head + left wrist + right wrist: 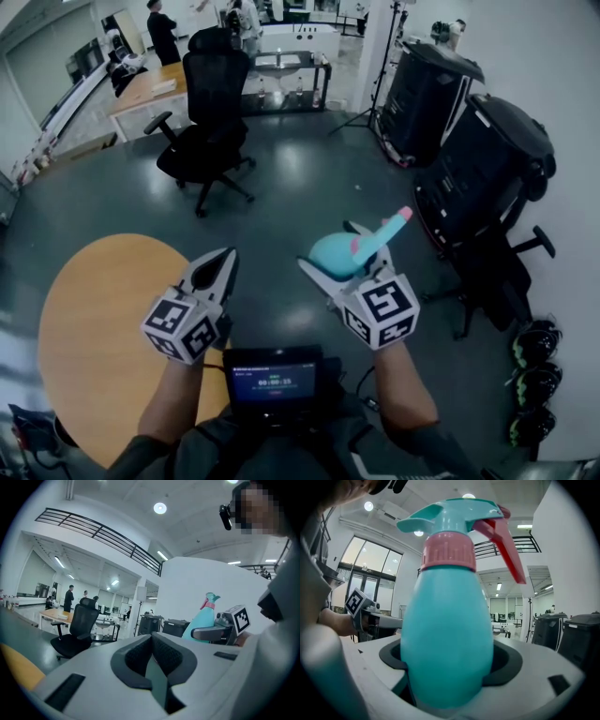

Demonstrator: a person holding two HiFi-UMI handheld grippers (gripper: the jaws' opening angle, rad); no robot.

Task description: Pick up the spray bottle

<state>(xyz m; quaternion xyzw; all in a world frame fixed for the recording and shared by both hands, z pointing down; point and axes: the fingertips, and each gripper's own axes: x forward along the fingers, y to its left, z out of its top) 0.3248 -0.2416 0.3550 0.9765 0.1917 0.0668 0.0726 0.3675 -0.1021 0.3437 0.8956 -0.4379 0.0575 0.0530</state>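
The teal spray bottle (336,253) with a pink collar and red trigger is clamped in my right gripper (349,259), carried in the air above the grey floor. In the right gripper view the spray bottle (447,634) fills the middle, upright, with both jaws pressed against its round body. My left gripper (220,266) is shut with nothing in it, held level beside the right one. From the left gripper view the closed jaws meet in the centre and the spray bottle (202,618) shows off to the right.
A round wooden table (94,328) lies at lower left. A black office chair (208,122) stands ahead, with more black chairs (487,178) at the right. Several people stand by desks (150,86) at the far end. A small screen (274,380) sits at my chest.
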